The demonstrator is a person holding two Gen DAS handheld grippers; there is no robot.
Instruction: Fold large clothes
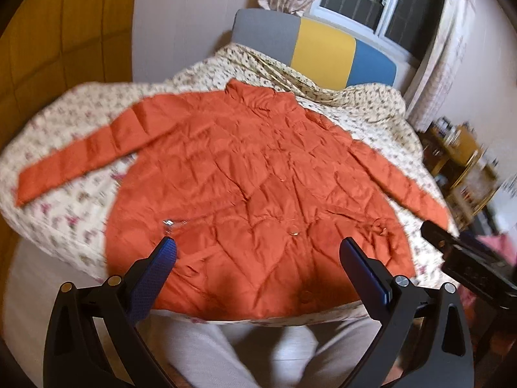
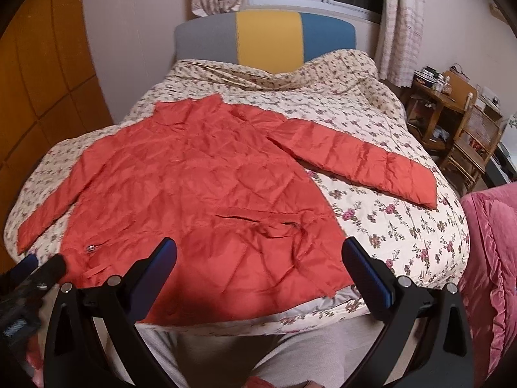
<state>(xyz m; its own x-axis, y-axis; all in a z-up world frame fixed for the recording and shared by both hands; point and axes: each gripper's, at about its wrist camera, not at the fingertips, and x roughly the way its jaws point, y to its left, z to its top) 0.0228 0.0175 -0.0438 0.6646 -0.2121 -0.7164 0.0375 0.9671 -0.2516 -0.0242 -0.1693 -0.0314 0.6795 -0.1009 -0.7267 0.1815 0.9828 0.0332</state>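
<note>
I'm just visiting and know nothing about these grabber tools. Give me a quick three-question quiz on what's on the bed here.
1. True or false: the orange jacket lies spread flat on the flowered bedspread.
2. How do the jaws of the left gripper and the right gripper stand?
A. open, empty
B. clamped on a sleeve
3. Fill in: the headboard is grey, ____ and blue.

Key: 1 true; 2 A; 3 yellow.
</note>
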